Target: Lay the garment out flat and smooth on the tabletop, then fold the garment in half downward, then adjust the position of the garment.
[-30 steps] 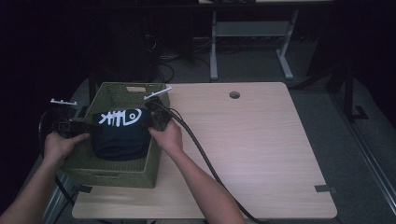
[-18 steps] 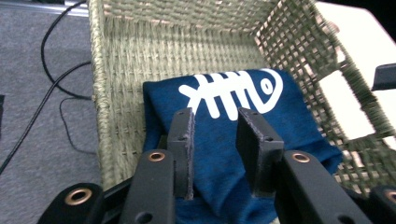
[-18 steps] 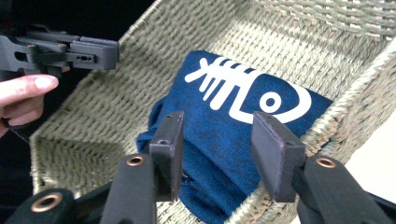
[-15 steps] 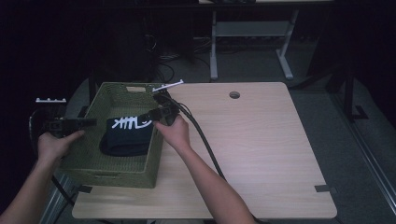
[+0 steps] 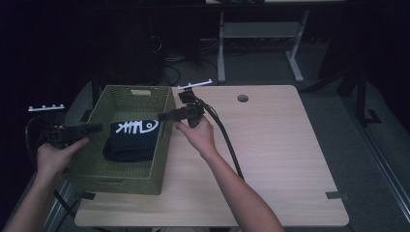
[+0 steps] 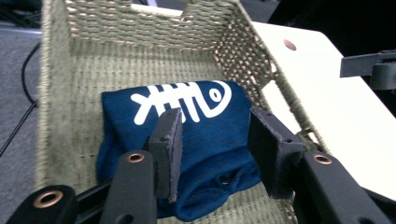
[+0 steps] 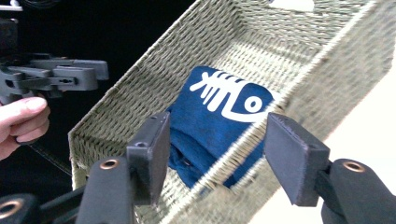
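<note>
both tools (image 5: 162,116) withdrawn, shirt (image 5: 131,140) left in basket (image 5: 121,174)

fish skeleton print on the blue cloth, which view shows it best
The left gripper view: the fish skeleton print faces the camera whole and large. The right gripper view shows it angled, its lower edge near the basket wall. The high view shows it small.

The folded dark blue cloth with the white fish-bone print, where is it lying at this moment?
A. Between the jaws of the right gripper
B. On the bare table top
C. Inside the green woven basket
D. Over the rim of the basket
C: the dark blue cloth lies on the floor of the green woven basket, with the open left gripper and right gripper both clear of it.
</note>
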`<state>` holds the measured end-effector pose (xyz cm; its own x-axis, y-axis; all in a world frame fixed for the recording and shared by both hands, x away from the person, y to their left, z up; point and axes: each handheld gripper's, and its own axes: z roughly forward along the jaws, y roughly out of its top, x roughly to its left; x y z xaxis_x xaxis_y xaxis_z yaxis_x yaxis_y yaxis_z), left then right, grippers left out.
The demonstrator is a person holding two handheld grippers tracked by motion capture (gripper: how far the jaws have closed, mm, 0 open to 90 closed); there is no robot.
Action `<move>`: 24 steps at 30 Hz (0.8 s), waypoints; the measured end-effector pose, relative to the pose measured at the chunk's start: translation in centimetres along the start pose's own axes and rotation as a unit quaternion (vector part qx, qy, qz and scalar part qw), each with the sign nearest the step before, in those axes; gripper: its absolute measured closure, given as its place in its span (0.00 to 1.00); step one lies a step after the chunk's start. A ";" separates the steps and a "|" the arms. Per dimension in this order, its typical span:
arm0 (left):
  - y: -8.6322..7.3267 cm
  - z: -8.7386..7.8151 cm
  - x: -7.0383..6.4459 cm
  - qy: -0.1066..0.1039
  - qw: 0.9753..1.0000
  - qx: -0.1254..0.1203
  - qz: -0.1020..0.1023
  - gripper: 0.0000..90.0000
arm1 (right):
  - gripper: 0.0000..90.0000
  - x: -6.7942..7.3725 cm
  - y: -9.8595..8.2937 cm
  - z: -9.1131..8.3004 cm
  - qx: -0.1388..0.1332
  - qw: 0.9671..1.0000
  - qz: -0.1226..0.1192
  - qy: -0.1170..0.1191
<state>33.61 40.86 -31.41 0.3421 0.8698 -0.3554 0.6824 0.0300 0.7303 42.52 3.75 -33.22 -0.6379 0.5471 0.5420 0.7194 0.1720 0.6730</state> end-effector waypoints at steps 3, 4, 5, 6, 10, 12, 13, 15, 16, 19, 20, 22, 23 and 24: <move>0.0 -0.1 -0.6 -0.016 1.000 -0.007 -0.002 0.60 | 0.43 -0.8 -0.3 -1.0 -0.003 1.000 0.004 0.004; 0.0 0.0 -0.9 -0.021 1.000 -0.010 -0.003 0.60 | 0.43 -1.1 -0.4 -1.3 -0.005 1.000 0.008 0.007; 0.0 0.0 -1.1 -0.024 1.000 -0.010 -0.002 0.59 | 0.42 -1.5 -0.7 -1.9 -0.010 1.000 0.012 0.007; 0.0 0.1 -1.2 -0.025 1.000 -0.010 -0.002 0.59 | 0.42 -1.8 -0.8 -2.1 -0.012 1.000 0.015 0.008; -0.1 0.2 -1.7 -0.033 0.999 -0.012 -0.002 0.57 | 0.41 -2.4 -1.3 -2.9 -0.014 1.000 0.020 0.005; -0.1 0.2 -2.0 -0.044 0.999 -0.018 -0.005 0.56 | 0.40 -3.0 -1.6 -3.5 -0.016 1.000 0.024 -0.002; -0.1 0.2 -2.0 -0.044 0.999 -0.018 -0.005 0.55 | 0.40 -3.0 -1.6 -3.5 -0.016 1.000 0.024 -0.002; -0.2 0.0 -2.3 -0.052 0.998 -0.027 -0.007 0.55 | 0.39 -3.7 -2.0 -4.2 -0.017 0.999 0.029 -0.008; -0.3 -0.1 -2.5 -0.057 0.998 -0.028 -0.004 0.55 | 0.39 -4.0 -2.2 -4.4 -0.018 0.999 0.031 -0.011; -0.4 -0.2 -3.0 -0.061 0.998 -0.033 0.001 0.54 | 0.39 -4.3 -2.4 -5.0 -0.019 0.999 0.034 -0.015; -0.6 -0.4 -3.4 -0.066 0.997 -0.034 0.006 0.54 | 0.39 -4.6 -2.5 -5.2 -0.021 0.999 0.034 -0.017; -0.9 -0.8 -4.1 -0.073 0.996 -0.041 0.009 0.53 | 0.39 -5.2 -3.0 -6.2 -0.022 0.999 0.037 -0.027; -0.9 -0.8 -4.1 -0.073 0.996 -0.041 0.009 0.53 | 0.39 -5.2 -3.0 -6.2 -0.022 0.999 0.037 -0.027; -1.1 -0.9 -4.4 -0.077 0.996 -0.044 0.010 0.53 | 0.39 -5.3 -3.1 -6.4 -0.024 0.998 0.041 -0.027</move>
<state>30.74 37.43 -30.13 0.4549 0.7851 -0.4203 0.6180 0.0615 0.7837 41.92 -4.96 -34.93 -0.5603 0.6017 0.5693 0.7541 0.0863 0.6510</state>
